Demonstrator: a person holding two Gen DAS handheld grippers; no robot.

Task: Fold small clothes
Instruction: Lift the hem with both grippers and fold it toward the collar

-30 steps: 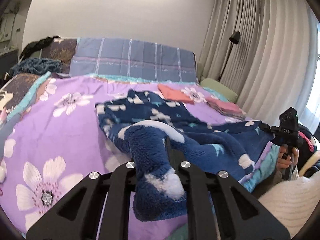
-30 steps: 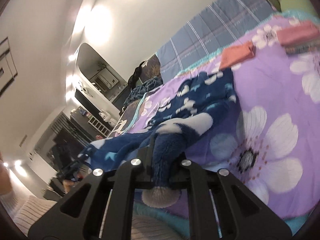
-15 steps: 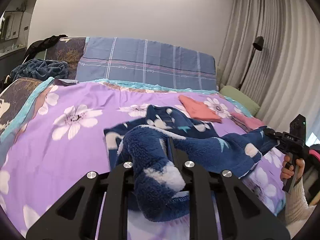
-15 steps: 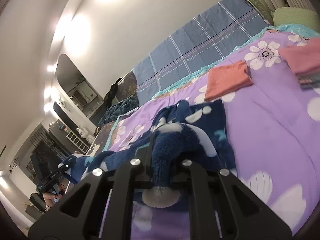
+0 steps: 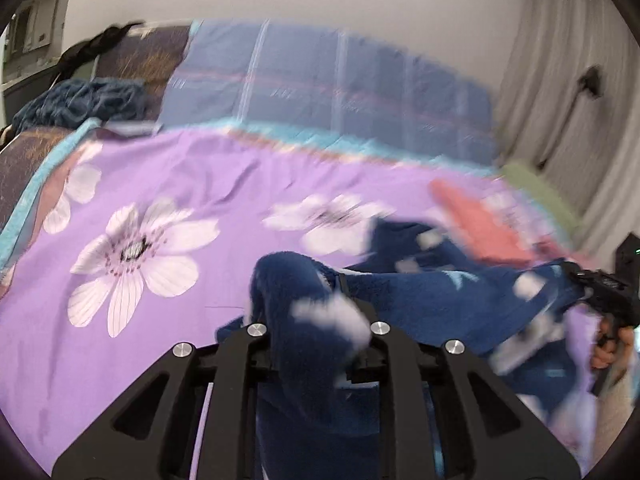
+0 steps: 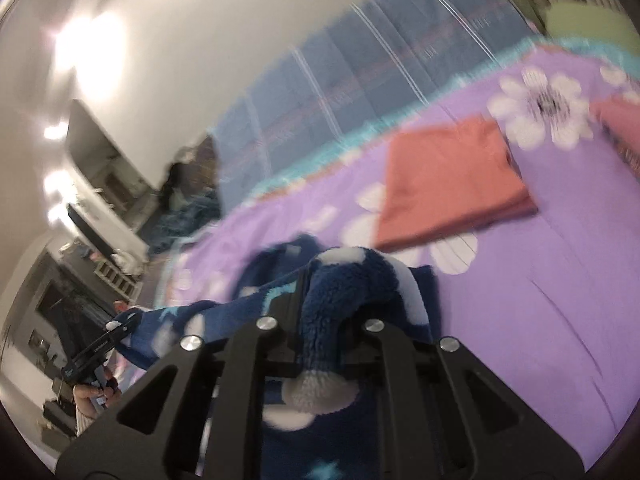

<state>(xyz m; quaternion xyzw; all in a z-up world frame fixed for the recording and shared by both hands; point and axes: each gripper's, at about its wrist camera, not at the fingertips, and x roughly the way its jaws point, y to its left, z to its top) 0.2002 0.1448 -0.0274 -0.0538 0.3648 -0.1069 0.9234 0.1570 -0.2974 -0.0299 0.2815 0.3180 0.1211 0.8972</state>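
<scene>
A dark blue fleece garment (image 5: 440, 292) with white patches lies stretched across the purple flowered bedspread (image 5: 200, 168). My left gripper (image 5: 308, 300) is shut on one bunched corner of it, which bulges up between the jaws. My right gripper (image 6: 332, 284) is shut on the other corner (image 6: 344, 280). Each gripper shows in the other's view: the right gripper (image 5: 600, 292) at the far right, held by a hand (image 5: 612, 344), and the left gripper (image 6: 100, 344) at the lower left. The views are blurred by motion.
A folded orange garment (image 6: 448, 184) lies just beyond the fleece, with a folded pink one (image 6: 624, 132) to its right. Blue plaid pillows (image 5: 320, 80) and a green pillow (image 6: 588, 16) line the bed's head. A dark blue blanket (image 5: 80, 100) sits far left, curtains (image 5: 560, 80) on the right.
Both grippers have carried the fleece's held edge forward over the bed toward the pillows and slightly down. The fleece now doubles over itself, and the orange garment looks much nearer.
</scene>
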